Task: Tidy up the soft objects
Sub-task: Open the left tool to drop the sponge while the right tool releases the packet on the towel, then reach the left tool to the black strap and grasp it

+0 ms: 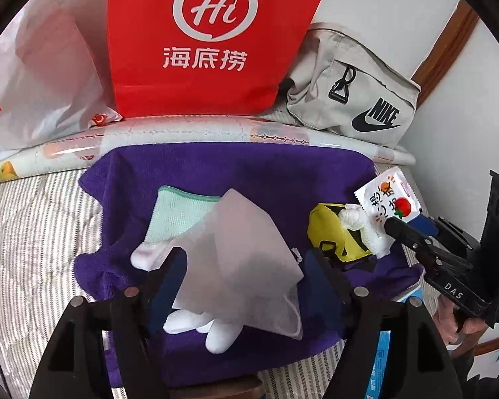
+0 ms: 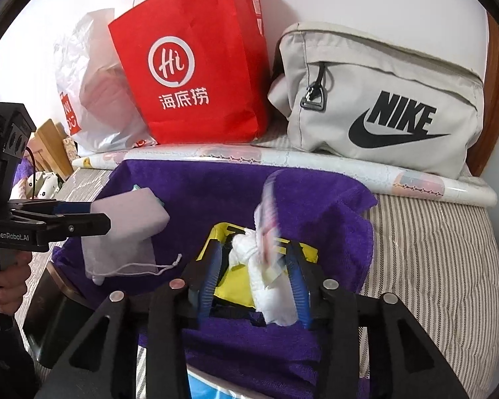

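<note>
A purple towel (image 1: 233, 173) lies spread on the striped bed. My left gripper (image 1: 246, 262) is shut on a white drawstring pouch (image 1: 246, 249) and holds it above white gloves (image 1: 216, 329) and a mint cloth (image 1: 179, 212). The pouch also shows in the right wrist view (image 2: 129, 232). My right gripper (image 2: 256, 259) is shut on a snack packet (image 1: 389, 199) together with a crumpled white tissue (image 2: 272, 286), above a yellow pouch (image 2: 233, 286). The yellow pouch also shows in the left wrist view (image 1: 329, 229).
A red paper bag (image 2: 196, 66), a white plastic bag (image 2: 93, 83) and a grey Nike bag (image 2: 382, 99) stand along the wall behind a rolled mat (image 2: 349, 169). Striped bedding (image 2: 432, 249) lies to the right. A blue packet (image 2: 203, 389) lies under the towel's near edge.
</note>
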A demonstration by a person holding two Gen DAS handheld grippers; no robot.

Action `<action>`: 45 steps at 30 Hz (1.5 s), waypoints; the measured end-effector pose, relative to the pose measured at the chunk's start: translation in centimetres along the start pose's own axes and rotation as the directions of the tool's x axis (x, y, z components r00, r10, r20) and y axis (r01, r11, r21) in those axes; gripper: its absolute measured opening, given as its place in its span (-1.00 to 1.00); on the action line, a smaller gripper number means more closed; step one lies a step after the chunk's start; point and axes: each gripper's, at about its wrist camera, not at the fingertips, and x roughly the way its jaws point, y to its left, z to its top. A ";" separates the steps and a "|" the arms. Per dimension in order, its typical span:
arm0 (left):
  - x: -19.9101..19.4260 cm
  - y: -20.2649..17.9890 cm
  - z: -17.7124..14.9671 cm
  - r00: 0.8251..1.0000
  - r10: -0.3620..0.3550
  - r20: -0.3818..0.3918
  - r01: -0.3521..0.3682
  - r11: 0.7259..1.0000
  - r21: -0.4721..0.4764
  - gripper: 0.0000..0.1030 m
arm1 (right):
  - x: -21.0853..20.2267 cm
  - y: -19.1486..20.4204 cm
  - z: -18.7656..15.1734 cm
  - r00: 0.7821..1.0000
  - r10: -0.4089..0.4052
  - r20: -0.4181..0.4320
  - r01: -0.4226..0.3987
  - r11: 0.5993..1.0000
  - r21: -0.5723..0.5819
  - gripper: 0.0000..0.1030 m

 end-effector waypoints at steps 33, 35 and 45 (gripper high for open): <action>-11.4 -1.8 -10.8 0.999 0.017 0.042 -0.016 1.000 -0.011 0.39 | -13.3 6.0 -7.8 0.997 0.060 0.057 -0.059 0.998 -0.019 0.05; -11.8 -1.6 -12.0 0.999 0.010 0.041 -0.010 1.000 -0.015 0.39 | -13.6 6.7 -8.9 0.997 0.067 0.042 -0.066 0.998 -0.024 0.05; -13.3 -0.7 -17.6 0.999 0.007 0.042 -0.008 1.000 0.002 0.39 | -14.3 10.5 -14.1 0.992 0.121 -0.019 -0.121 0.992 -0.038 0.05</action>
